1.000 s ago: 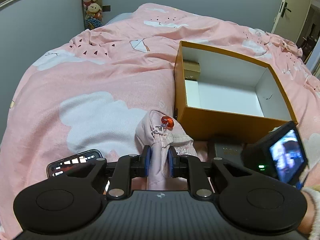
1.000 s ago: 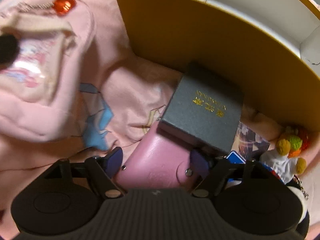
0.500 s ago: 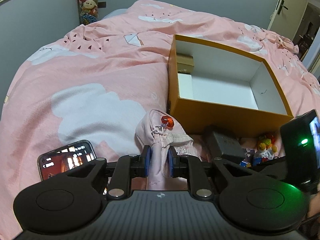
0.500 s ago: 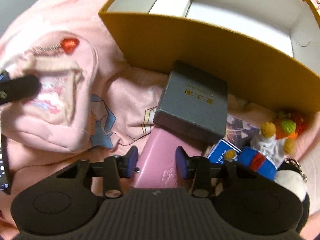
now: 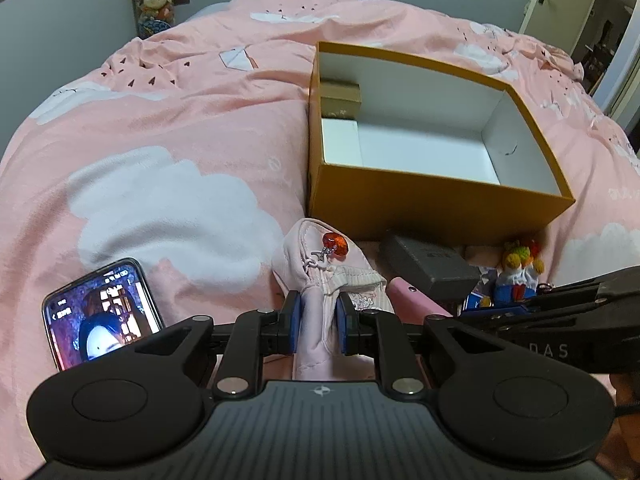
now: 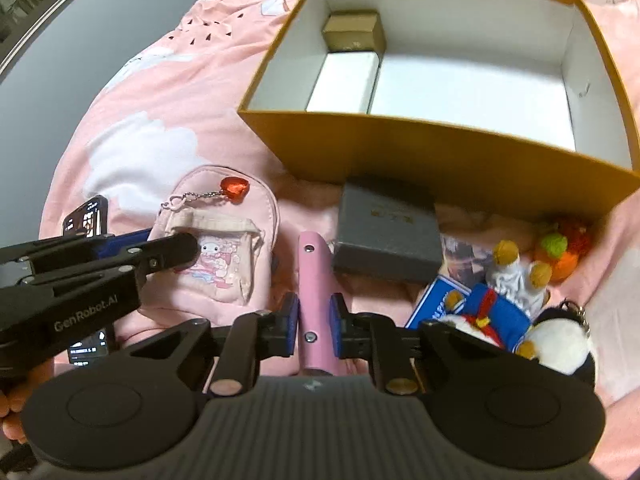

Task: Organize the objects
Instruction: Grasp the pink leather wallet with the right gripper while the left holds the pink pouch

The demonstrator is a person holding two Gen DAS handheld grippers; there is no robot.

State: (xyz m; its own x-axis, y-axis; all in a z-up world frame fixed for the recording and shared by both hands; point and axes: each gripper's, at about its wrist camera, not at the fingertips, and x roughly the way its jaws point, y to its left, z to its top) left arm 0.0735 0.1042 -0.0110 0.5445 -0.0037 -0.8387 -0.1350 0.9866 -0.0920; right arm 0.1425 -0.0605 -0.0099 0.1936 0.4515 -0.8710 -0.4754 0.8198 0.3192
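While the left gripper (image 5: 318,324) pinches the pink pouch (image 6: 224,240), the right gripper (image 6: 314,330) clamps the pink wallet (image 6: 314,280), poking toward 12 o'clock, box (image 6: 440,152) beyond.

- The jaws of the right gripper (image 6: 314,326), wide apart a second ago, have been closed onto the pink wallet (image 6: 316,300).
- The wallet has been drawn out from under the grey box (image 6: 386,234) and turned on edge.
- The right gripper has been raised, so that more of the orange box (image 6: 440,148) is seen.
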